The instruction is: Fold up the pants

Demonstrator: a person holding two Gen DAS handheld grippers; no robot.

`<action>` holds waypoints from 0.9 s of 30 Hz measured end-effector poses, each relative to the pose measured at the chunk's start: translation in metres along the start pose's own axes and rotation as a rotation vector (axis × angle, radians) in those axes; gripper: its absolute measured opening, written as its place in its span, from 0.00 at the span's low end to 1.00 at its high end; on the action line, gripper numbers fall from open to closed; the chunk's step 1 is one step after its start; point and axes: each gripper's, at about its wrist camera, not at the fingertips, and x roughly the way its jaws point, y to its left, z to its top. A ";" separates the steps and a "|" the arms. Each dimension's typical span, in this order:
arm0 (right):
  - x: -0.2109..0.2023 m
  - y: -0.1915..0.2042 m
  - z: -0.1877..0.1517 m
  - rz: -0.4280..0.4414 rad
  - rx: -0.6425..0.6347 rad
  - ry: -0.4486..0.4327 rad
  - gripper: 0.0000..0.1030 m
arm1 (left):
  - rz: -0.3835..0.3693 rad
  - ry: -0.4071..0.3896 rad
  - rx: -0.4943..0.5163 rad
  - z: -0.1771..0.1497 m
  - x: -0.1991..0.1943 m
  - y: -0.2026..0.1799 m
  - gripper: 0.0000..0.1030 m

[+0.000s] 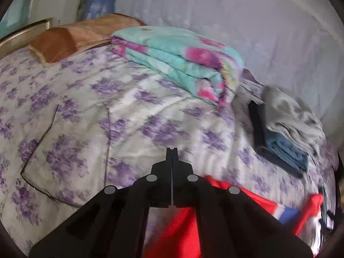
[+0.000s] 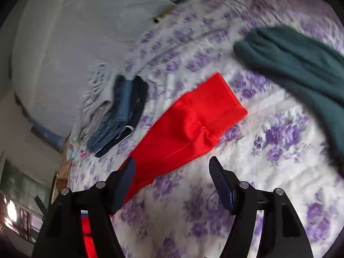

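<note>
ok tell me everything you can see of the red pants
The red pants are bright red, of a smooth, thin-looking fabric, lying flat on the purple-flowered bedspread in a long diagonal strip. The far end is squared off, and a bunched fold crosses the middle. The near part runs under the open right gripper, beside one finger; contact is unclear. In the left wrist view, red cloth lies under the shut left gripper, with a blue and white patch beside it.

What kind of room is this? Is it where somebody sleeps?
Most likely a bedroom. There is a bed with a purple-flowered bedspread, a brown pillow near the headboard, and a folded turquoise-and-pink blanket.
</note>
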 end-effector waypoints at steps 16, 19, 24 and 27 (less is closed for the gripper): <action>-0.031 0.006 -0.005 -0.009 -0.099 -0.180 0.04 | 0.007 0.053 0.048 -0.026 0.017 -0.007 0.58; -0.063 -0.021 -0.026 -0.056 -0.075 -0.168 0.04 | -0.014 0.073 0.038 -0.026 0.019 -0.005 0.59; -0.076 -0.075 -0.053 -0.114 0.040 -0.041 0.13 | -0.016 0.090 0.067 -0.030 0.020 -0.012 0.64; -0.097 -0.066 -0.053 -0.136 0.026 -0.122 0.29 | -0.043 0.080 0.066 -0.031 0.011 -0.010 0.68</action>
